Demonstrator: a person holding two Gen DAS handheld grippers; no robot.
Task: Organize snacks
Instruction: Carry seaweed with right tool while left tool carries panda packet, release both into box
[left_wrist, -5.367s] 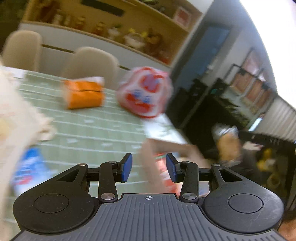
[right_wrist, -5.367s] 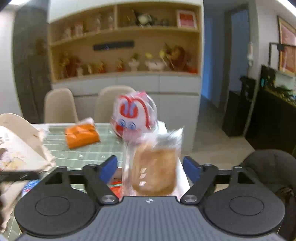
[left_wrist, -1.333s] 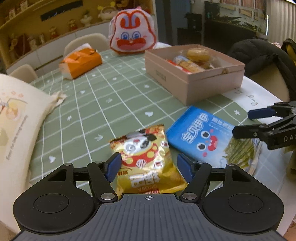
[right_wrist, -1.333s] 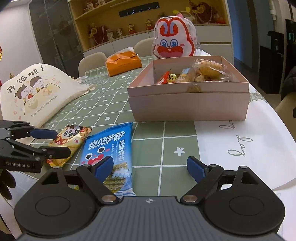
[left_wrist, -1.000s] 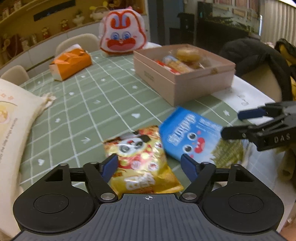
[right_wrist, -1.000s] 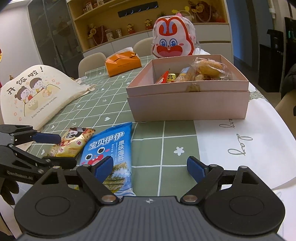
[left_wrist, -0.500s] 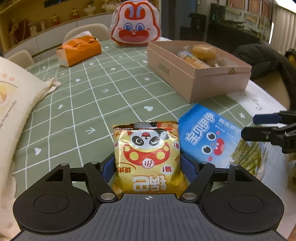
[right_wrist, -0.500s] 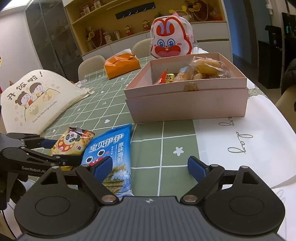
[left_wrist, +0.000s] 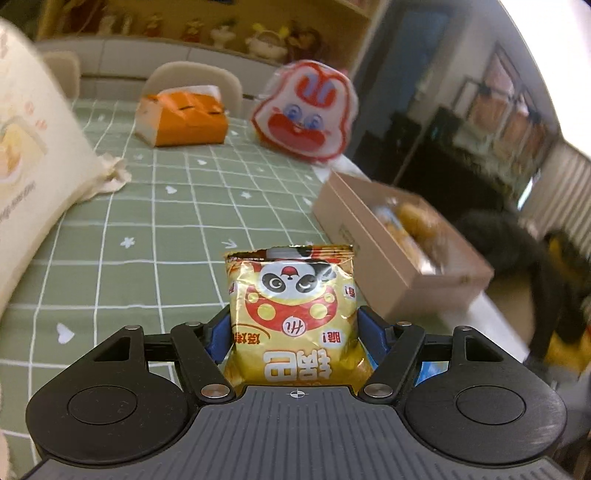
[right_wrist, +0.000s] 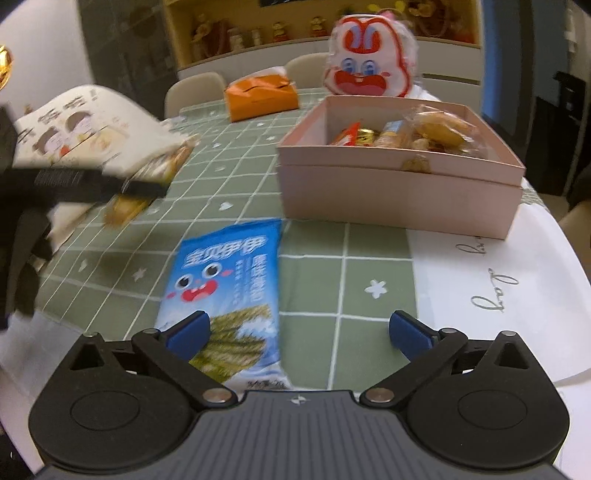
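The gold panda snack packet (left_wrist: 291, 314) shows its print upside down in the left wrist view: large white Chinese characters low on the face, a small white roundel with one character under the panda's red bib, and small red-and-white tags at its right edge (none clear enough to read with certainty).

Beside it, seen from the right wrist, the blue seaweed packet (right_wrist: 225, 291) carries a line of big pale characters above its cartoon face, blurred, with columns of smaller white script to their right.

The white cloth (right_wrist: 491, 295) right of that packet bears cursive grey lettering, apparently "Lazy".

The cream tote bag (right_wrist: 88, 122) far left has bold dark characters, smeared.
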